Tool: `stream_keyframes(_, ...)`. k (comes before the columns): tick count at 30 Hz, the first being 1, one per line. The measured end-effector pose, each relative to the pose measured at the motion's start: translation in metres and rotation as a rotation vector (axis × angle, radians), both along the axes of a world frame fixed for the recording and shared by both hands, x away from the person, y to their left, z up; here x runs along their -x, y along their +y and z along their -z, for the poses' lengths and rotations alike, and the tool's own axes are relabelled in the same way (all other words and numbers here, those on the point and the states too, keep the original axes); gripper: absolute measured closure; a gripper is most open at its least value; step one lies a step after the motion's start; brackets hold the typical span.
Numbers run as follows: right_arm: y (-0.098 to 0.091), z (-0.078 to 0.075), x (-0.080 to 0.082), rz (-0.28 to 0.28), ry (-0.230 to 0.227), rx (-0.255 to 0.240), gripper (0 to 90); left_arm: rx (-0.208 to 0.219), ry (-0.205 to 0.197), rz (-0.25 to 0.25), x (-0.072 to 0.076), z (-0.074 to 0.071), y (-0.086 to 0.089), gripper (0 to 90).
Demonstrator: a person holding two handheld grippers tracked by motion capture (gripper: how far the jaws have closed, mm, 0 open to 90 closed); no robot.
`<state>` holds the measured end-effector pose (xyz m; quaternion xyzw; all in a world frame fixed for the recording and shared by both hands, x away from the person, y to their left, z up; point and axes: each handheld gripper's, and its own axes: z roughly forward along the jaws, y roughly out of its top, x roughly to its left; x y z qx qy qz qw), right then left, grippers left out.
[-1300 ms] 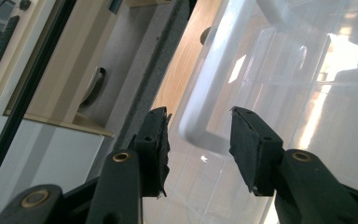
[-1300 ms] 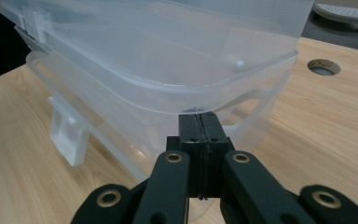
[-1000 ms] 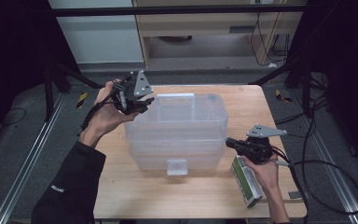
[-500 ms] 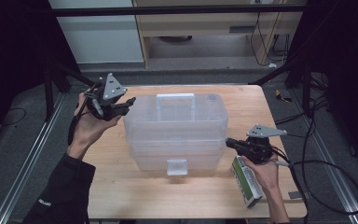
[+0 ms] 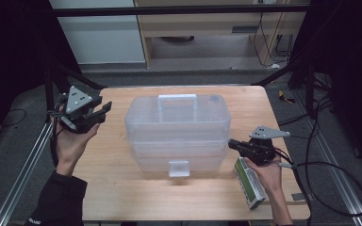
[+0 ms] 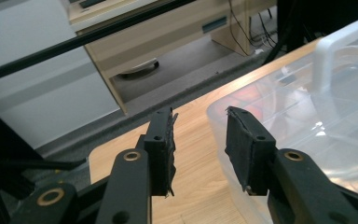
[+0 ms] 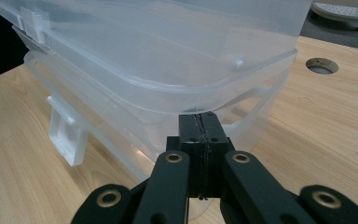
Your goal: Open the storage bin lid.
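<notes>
High view: a wooden bench [image 5: 122, 197] stands on a grey floor, with a pale cabinet behind it and dark frames at both sides. A clear plastic box [image 5: 178, 132] with a white handle sits mid-bench. The left tool [image 5: 104, 110] hovers over the bench's left edge, apart from the box. The right tool [image 5: 232, 144] meets the box's right end; a green-and-white carton [image 5: 250, 183] lies under that hand.

Left gripper view: the left tool [image 6: 199, 135] has just been closing, its jaws partly apart with nothing between them, the box corner just beyond.

Right gripper view: the right tool [image 7: 200, 117] is clenched, tips at the box's rim [image 7: 242, 88]; I cannot tell whether they pinch it.
</notes>
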<state>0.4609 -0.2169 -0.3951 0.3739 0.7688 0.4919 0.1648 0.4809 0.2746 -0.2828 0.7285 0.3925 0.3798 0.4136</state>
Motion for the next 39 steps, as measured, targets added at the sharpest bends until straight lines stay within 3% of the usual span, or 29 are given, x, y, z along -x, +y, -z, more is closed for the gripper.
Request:
stream_keyframes(10, 0.0, 0.0, 0.0, -0.001, 0.002, 0.003, 90.0, 0.096, 0.017, -0.093, 0.019, 0.048, 0.022, 64.7)
stream_keyframes(18, 0.0, 0.0, 0.0, -0.001, 0.004, 0.004, 90.0, 0.139, 0.077, -0.111, 0.029, 0.086, 0.029, 69.9)
stream_keyframes(20, 0.0, 0.0, 0.0, -0.002, 0.003, 0.004, 90.0, 0.127, 0.099, -0.112, 0.029, 0.092, 0.029, 71.8)
stream_keyframes(22, 0.0, 0.0, 0.0, -0.001, 0.003, 0.005, 90.0, 0.144, 0.103, -0.11, 0.03, 0.095, 0.029, 73.3)
stream_keyframes(34, 0.0, 0.0, 0.001, -0.002, 0.006, 0.005, 90.0, 0.14, 0.165, 0.022, 0.033, 0.11, 0.003, 87.7)
stream_keyframes(39, 0.0, 0.0, 0.001, -0.002, 0.008, 0.004, 90.0, 0.134, 0.188, 0.066, 0.032, 0.116, -0.006, 89.3)
